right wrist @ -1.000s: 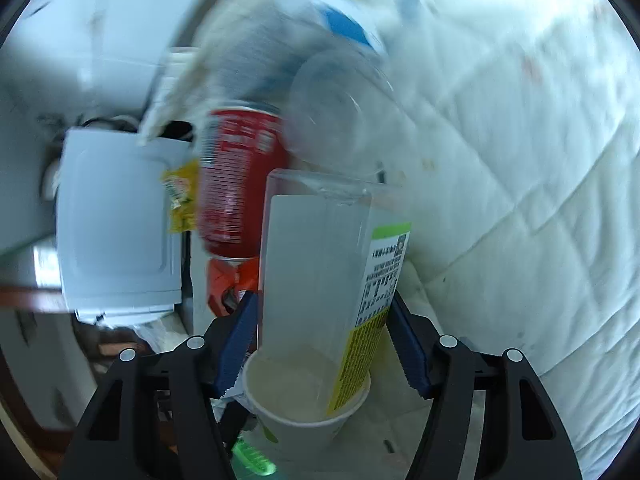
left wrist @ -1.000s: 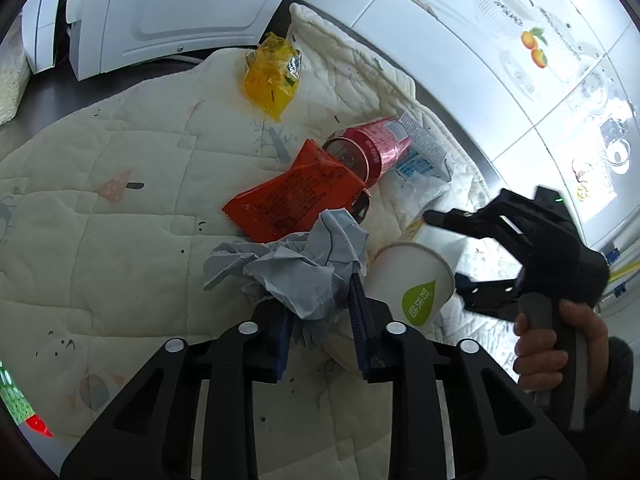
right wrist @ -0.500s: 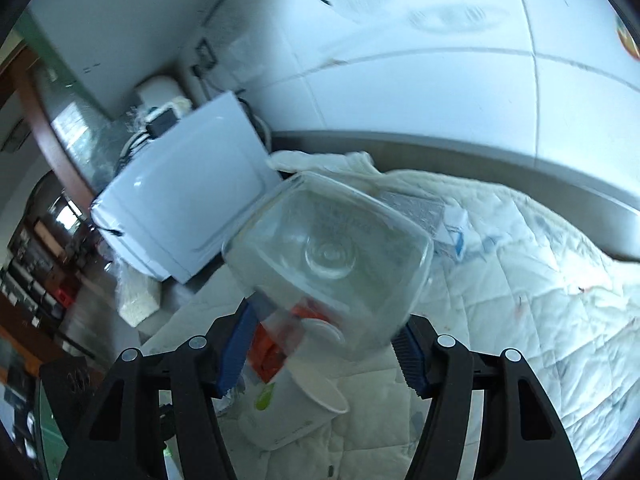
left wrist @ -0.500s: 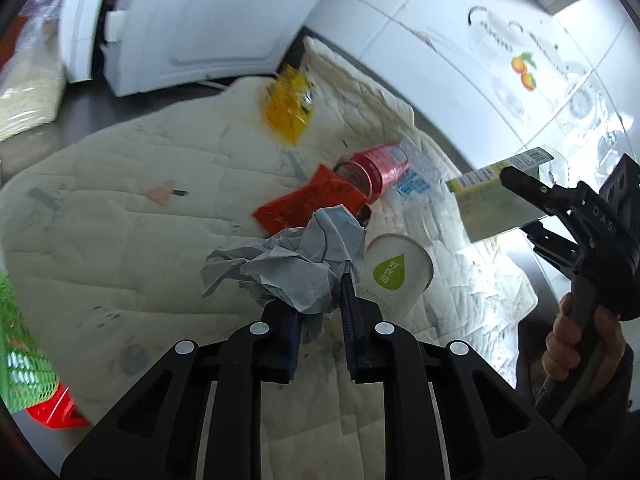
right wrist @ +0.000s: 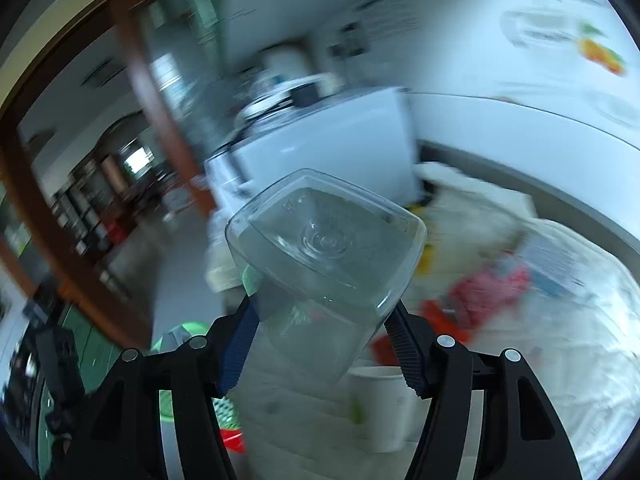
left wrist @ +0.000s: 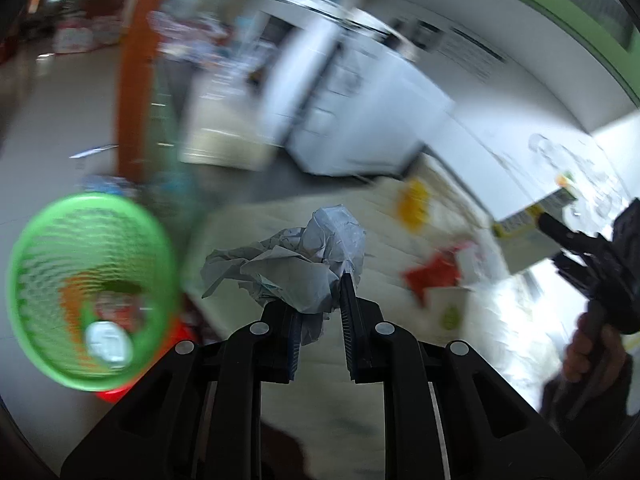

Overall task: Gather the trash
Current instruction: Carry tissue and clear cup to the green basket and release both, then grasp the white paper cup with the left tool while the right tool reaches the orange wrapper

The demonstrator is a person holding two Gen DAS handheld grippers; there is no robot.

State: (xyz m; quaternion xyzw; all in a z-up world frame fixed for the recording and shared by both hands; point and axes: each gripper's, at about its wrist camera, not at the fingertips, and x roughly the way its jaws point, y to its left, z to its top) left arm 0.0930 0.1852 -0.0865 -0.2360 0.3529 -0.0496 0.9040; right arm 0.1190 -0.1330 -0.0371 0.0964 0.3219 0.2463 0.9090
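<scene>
My left gripper [left wrist: 320, 312] is shut on a crumpled grey paper wad [left wrist: 296, 264], held up in the air. A green mesh basket [left wrist: 86, 296] with some trash inside sits low at the left. My right gripper [right wrist: 324, 328] is shut on a clear square plastic bottle [right wrist: 324, 252], its bottom facing the camera. In the left wrist view the right gripper [left wrist: 560, 240] shows at the right edge, a hand on its handle, holding the bottle [left wrist: 524, 220] by its yellow label. A red wrapper [left wrist: 432, 276], a yellow packet [left wrist: 412, 200] and a white paper cup [right wrist: 380, 404] lie on the quilt.
A cream quilted mat [left wrist: 380, 360] covers the surface. A white appliance [right wrist: 328, 140] stands behind it against a white tiled wall [right wrist: 520, 40]. A red can [right wrist: 488, 288] lies on the mat. Something red [left wrist: 116, 392] sits under the basket. A brown door frame [right wrist: 160, 112] rises at the left.
Both grippers have lifted and swung left with their loads. The green basket has come fully into the left wrist view. The bottle has rolled from lying sideways to bottom-first.
</scene>
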